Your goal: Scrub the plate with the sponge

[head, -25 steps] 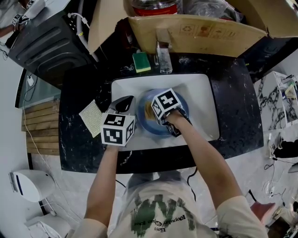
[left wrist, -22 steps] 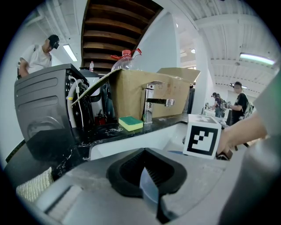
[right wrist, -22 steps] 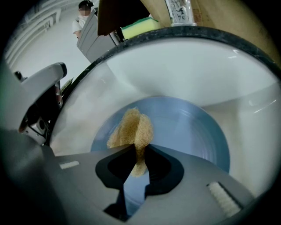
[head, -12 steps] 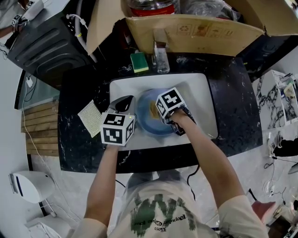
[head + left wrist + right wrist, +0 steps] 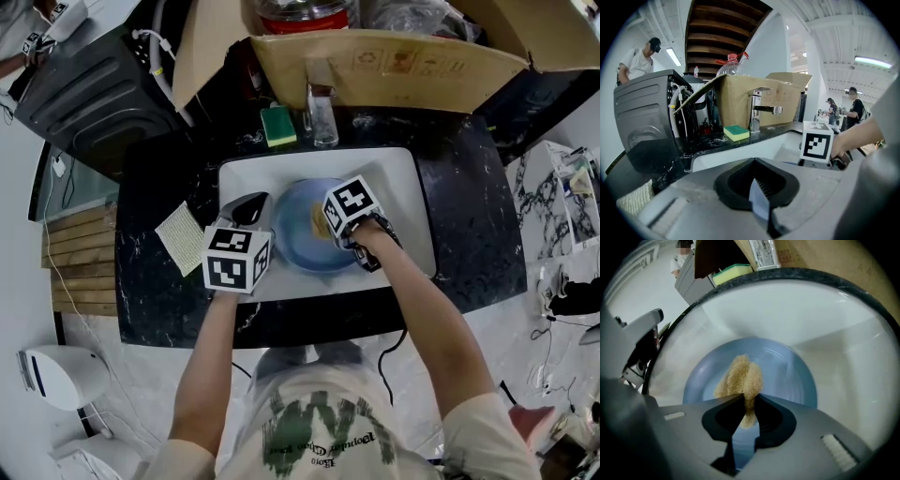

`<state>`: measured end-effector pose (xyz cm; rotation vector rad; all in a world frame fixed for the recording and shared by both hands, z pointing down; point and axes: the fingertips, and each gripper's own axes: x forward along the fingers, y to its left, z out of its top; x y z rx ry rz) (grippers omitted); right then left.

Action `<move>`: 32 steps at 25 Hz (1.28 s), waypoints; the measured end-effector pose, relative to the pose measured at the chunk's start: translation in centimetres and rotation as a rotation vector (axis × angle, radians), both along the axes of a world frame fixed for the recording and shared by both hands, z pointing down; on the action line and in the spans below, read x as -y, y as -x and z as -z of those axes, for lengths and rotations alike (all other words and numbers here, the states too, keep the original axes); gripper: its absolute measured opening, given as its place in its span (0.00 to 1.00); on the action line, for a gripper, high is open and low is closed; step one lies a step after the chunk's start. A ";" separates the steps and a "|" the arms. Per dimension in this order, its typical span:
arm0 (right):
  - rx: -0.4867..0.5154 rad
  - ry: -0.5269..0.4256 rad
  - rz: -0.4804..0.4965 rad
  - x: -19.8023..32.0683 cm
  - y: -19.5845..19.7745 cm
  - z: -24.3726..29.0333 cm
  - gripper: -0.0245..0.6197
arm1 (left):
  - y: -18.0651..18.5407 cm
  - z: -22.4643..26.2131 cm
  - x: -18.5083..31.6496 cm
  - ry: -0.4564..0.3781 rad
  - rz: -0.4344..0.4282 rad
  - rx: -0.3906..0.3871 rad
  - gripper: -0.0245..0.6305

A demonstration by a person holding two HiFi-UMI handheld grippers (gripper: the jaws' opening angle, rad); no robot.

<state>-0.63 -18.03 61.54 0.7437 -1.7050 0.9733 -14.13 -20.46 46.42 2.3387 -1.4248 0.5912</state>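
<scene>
Our right gripper (image 5: 747,401) has its jaws pinched on the tan sponge (image 5: 739,378), which presses down near the middle of the blue plate (image 5: 792,376) lying flat in the white sink (image 5: 797,310). Our left gripper (image 5: 757,192) is closed narrowly on a pale blue sliver, most likely the plate's left rim (its own view shows little else of it). Beyond the sink, a green-and-yellow sponge (image 5: 278,125) sits on the dark counter (image 5: 159,281), just left of the faucet (image 5: 323,112).
</scene>
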 end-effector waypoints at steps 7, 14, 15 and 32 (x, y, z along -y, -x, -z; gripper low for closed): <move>-0.037 -0.001 -0.009 0.3 -2.0 -0.1 0.13 | -0.1 0.0 -0.1 0.001 -0.001 0.003 0.04; -0.107 -0.017 0.006 0.5 -4.1 -0.1 0.14 | -0.2 0.0 -0.2 0.000 -0.005 0.003 0.04; -0.113 -0.018 0.008 0.6 -4.2 -0.1 0.14 | -0.2 -0.1 -0.2 0.001 -0.006 0.003 0.04; -0.200 -0.054 0.038 1.4 -6.1 0.2 0.13 | 0.0 -0.1 -0.1 0.001 -0.001 0.003 0.04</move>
